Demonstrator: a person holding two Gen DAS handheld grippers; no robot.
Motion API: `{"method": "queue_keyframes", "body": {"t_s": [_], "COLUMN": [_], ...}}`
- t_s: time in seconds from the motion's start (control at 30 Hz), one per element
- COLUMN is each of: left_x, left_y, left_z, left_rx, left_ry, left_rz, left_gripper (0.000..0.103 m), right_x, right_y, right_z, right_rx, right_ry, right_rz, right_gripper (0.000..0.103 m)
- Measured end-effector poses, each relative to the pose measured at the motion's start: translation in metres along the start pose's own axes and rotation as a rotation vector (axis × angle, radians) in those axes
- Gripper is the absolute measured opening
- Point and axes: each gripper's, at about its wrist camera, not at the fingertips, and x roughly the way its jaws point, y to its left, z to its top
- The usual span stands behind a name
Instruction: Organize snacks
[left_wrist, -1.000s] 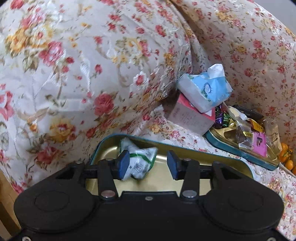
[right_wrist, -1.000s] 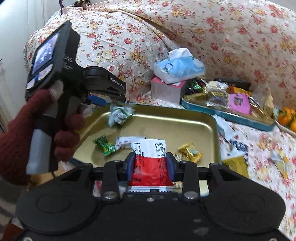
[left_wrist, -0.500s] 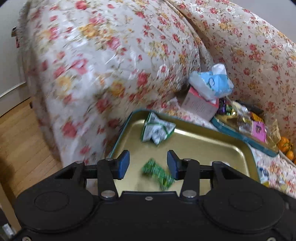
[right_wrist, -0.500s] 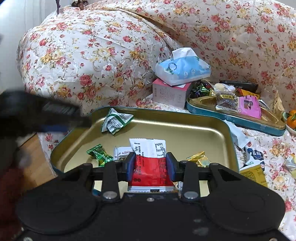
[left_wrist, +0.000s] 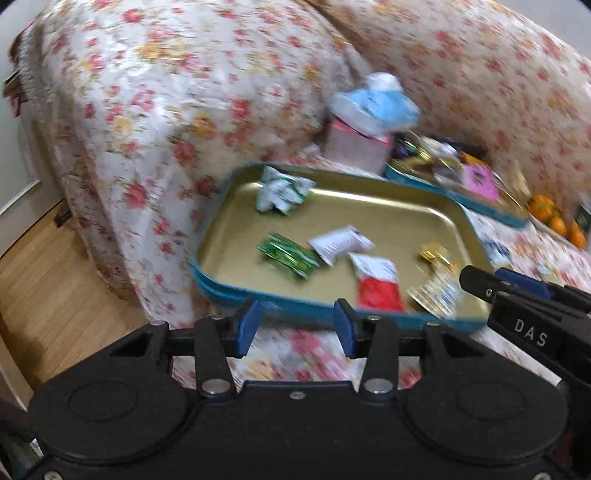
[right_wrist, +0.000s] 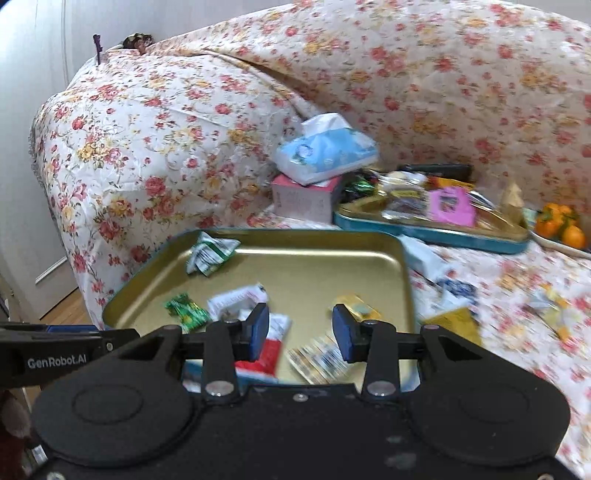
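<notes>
A gold tray with a blue rim (left_wrist: 229, 291) (right_wrist: 314, 266) sits on the floral sofa seat. In it lie a crumpled green-white packet (left_wrist: 280, 190), a green candy (left_wrist: 288, 254), a white packet (left_wrist: 340, 242), a gold candy (left_wrist: 437, 254), a striped packet (left_wrist: 437, 291) and a red-white packet (left_wrist: 376, 284) (right_wrist: 273, 347). My left gripper (left_wrist: 295, 326) hangs open and empty just outside the tray's near rim. My right gripper (right_wrist: 300, 332) stands open over the tray's near right part. The red-white packet lies flat, partly behind its left finger, free of the pads.
Behind the tray stands a second blue-rimmed tray (right_wrist: 443, 236) heaped with snacks, beside a tissue pack (right_wrist: 325, 151) on a pink box. Oranges (right_wrist: 557, 225) sit at far right. Loose wrappers (right_wrist: 454, 321) lie on the seat. A padded armrest rises on the left, above wooden floor (left_wrist: 44, 277).
My left gripper has drawn back from over the crumpled packet to outside the tray's near rim. The right gripper has let go of the red-white packet and shifted right.
</notes>
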Motion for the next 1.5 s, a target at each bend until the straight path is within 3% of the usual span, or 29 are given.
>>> {"method": "queue_keyframes", "body": {"t_s": [0.33, 0.57, 0.83, 1.03, 1.27, 1.5], "left_x": [-0.012, -0.017, -0.011, 0.012, 0.035, 0.045], "left_y": [-0.073, -0.121, -0.166, -0.195, -0.216, -0.221], "left_z": [-0.034, -0.04, -0.035, -0.034, -0.03, -0.027], "left_rx": [0.165, 0.262, 0.323, 0.35, 0.36, 0.361], "left_ry": [0.077, 0.082, 0.061, 0.089, 0.103, 0.11], "left_rz": [-0.135, -0.202, -0.249, -0.263, -0.243, -0.24], "left_gripper": [0.052, 0.052, 0.052, 0.052, 0.052, 0.052], "right_x": [-0.06, -0.082, -0.086, -0.079, -0.062, -0.024], "right_y": [-0.056, -0.103, -0.143, -0.169, -0.191, -0.202], "right_z": [-0.058, -0.083, -0.086, -0.085, -0.067, -0.031], "right_rx": [0.128, 0.215, 0.277, 0.324, 0.31, 0.192], "right_ry": [0.048, 0.044, 0.017, 0.02, 0.002, -0.018], "right_rz": [-0.144, -0.261, -0.349, -0.387, -0.377, -0.328], "right_gripper": [0.04, 0.04, 0.041, 0.042, 0.042, 0.045]}}
